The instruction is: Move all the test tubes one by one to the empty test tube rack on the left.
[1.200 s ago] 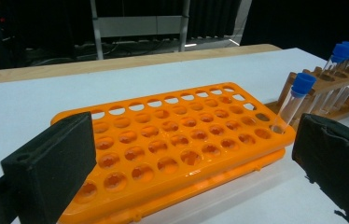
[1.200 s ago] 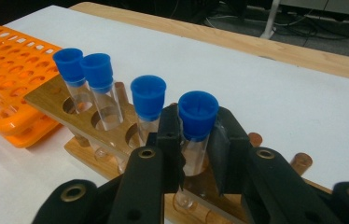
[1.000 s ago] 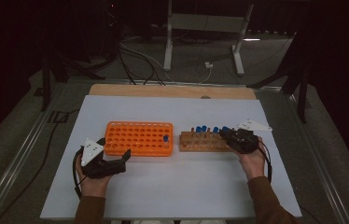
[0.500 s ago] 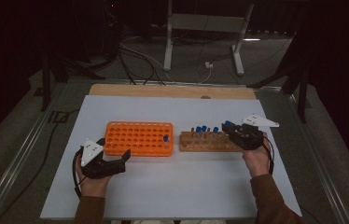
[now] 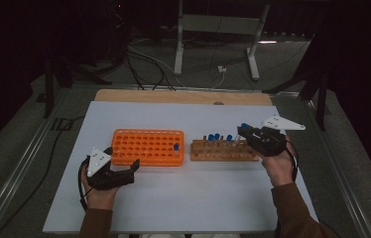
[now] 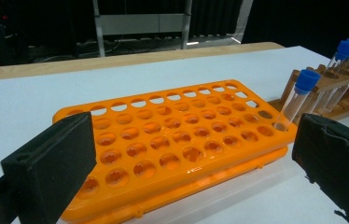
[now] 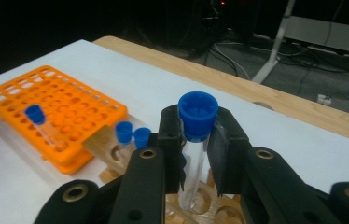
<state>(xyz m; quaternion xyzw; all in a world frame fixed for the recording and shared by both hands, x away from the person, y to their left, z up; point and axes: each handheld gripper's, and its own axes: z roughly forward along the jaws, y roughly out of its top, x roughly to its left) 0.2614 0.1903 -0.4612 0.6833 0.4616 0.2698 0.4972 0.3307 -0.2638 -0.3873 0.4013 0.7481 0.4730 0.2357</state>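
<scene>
A: Tube [image 7: 195, 154]?
B: Upright, blue cap up, clamped in the right gripper [image 7: 196, 154], just above the wooden rack [image 5: 221, 150] (three capped tubes left in it).
A: Orange rack [image 6: 172, 140]?
B: Left of the wooden rack, one tube. Left gripper [image 5: 124, 171] gapes wide.

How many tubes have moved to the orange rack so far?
One tube already stands in the orange rack, at its right end. The right gripper is shut on a second tube, just above the wooden rack. About three blue-capped tubes wait there. The left gripper rests open by the orange rack. So it looks early: most tubes are left to move.
</scene>
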